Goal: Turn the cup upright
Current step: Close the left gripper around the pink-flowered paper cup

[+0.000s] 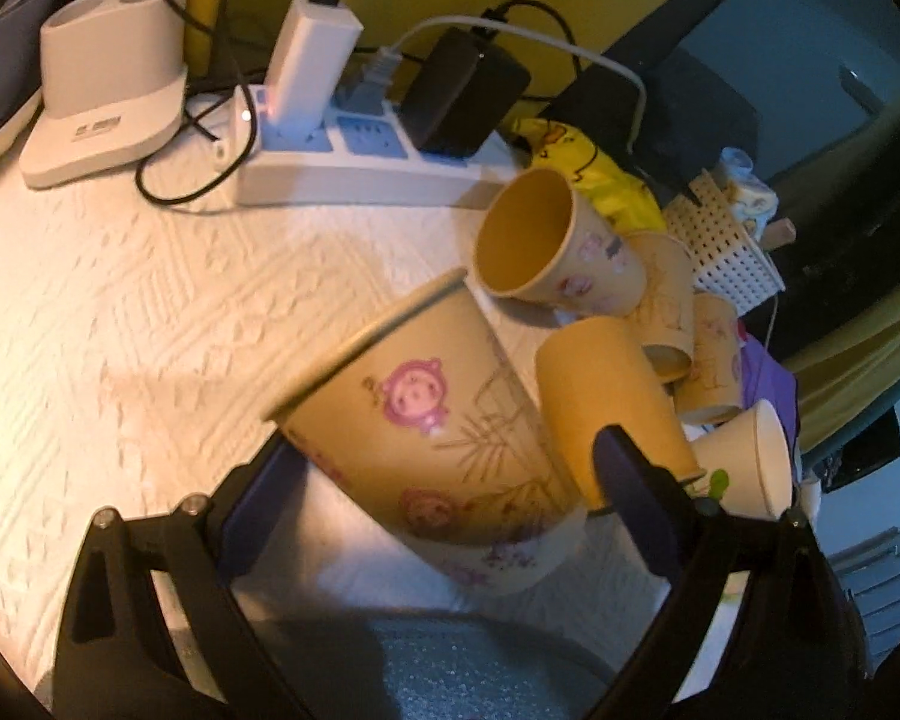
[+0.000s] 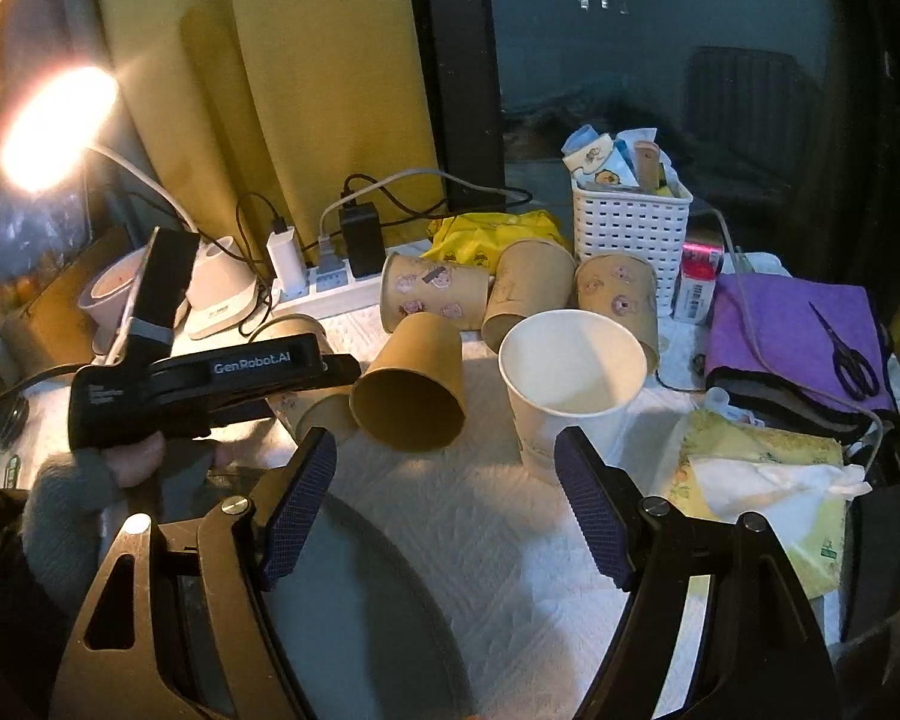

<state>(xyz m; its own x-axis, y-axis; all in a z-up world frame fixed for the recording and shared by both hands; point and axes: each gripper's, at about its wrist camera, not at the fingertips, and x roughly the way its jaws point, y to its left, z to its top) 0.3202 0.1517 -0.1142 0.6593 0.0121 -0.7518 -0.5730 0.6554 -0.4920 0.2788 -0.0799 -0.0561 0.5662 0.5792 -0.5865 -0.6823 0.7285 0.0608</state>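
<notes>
My left gripper [image 1: 444,480] is shut on a tan paper cup with pink cartoon prints [image 1: 426,426]. The cup is tilted, rim up and to the left, base low between the fingers. In the right wrist view the left gripper's black body [image 2: 210,384] hides most of this cup [image 2: 324,414]. My right gripper [image 2: 444,504] is open and empty above the white cloth [image 2: 510,540]. A white cup [image 2: 570,378] stands upright just beyond it. A plain tan cup [image 2: 414,384] lies on its side, and more tan cups [image 2: 432,291] lie behind it.
A power strip with chargers [image 1: 354,162] and a white lamp base [image 1: 108,90] stand at the back. A white basket [image 2: 630,240], purple cloth with scissors [image 2: 810,336] and tissue pack [image 2: 762,480] sit right. A grey round tray [image 2: 360,600] is below the grippers.
</notes>
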